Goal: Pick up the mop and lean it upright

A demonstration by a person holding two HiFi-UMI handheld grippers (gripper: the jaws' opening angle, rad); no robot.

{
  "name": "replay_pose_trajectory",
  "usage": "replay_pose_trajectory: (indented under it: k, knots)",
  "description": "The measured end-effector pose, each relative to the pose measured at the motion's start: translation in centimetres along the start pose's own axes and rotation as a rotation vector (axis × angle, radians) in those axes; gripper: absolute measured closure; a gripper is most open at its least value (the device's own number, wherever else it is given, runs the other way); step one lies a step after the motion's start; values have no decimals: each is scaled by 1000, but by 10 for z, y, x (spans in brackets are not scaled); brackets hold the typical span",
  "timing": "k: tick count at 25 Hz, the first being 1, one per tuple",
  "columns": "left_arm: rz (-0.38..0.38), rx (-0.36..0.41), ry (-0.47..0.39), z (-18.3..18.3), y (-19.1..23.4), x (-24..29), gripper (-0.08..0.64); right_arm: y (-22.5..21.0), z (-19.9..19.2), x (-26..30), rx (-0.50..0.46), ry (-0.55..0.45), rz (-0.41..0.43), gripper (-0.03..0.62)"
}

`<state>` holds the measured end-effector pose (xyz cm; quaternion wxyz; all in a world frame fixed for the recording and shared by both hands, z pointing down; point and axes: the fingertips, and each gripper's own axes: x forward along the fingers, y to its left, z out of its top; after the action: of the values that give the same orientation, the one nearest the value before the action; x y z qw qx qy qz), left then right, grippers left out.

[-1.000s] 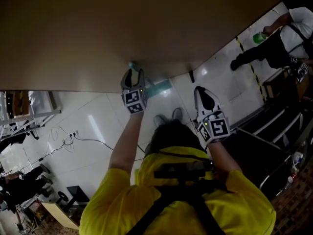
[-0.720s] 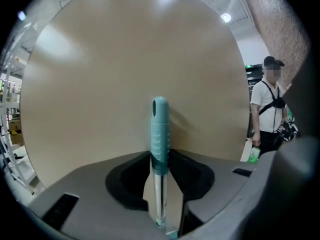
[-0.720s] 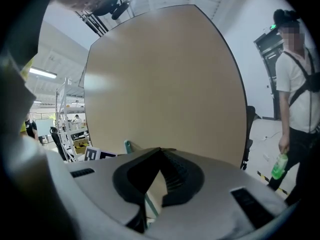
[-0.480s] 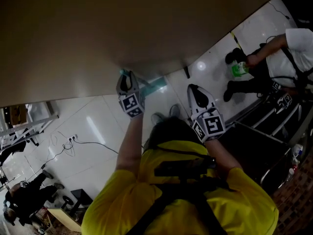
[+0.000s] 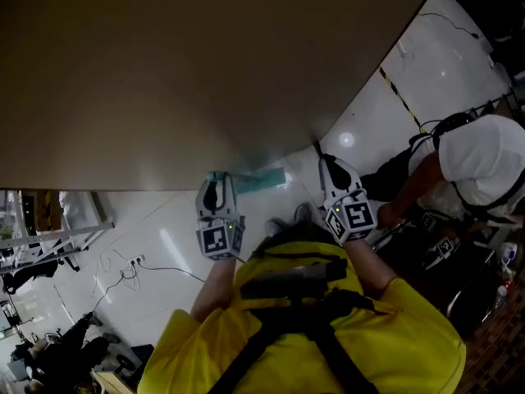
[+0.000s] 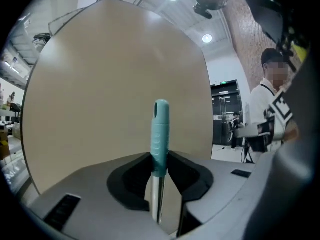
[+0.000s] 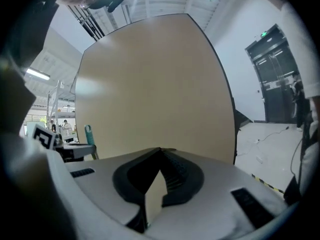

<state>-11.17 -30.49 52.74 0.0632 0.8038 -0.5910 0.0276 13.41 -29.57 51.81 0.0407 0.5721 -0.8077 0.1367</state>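
Right now the tall tan panel (image 5: pixel 205 64) fills most of what I face, rising off the white tiled floor (image 5: pixel 164 236). The mop (image 6: pixel 160 134) stands near upright just before it. What I take for its teal head (image 5: pixel 264 179) lies on the floor near the panel's foot, and its teal grip pokes up through my left gripper (image 5: pixel 218 184). Those fingers have just been closing and now clamp the shaft where metal meets grip; a second ago they stood wider around it. So I judge the pick-up done and the lean still to finish. My right gripper (image 5: pixel 330 164) hangs beside it, its 2 fingers tip to tip on nothing.
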Motion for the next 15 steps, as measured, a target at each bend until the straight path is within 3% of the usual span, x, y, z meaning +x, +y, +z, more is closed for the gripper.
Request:
replay_pose_trajectory:
  k: [4, 7, 11, 15]
  knots:
    - [-46, -11, -130, 97, 9, -24, 460, 1, 28, 7, 12, -56, -39, 586]
    - [-97, -5, -188, 143, 1, -39, 462, -7, 41, 8, 19, -91, -57, 586]
    - [-168, 5, -212, 173, -13, -40, 462, -19, 56, 8, 38, -137, -97, 586]
    - [-231, 1, -179, 169, -15, -38, 462, -29, 62, -4, 71, -170, -173, 586]
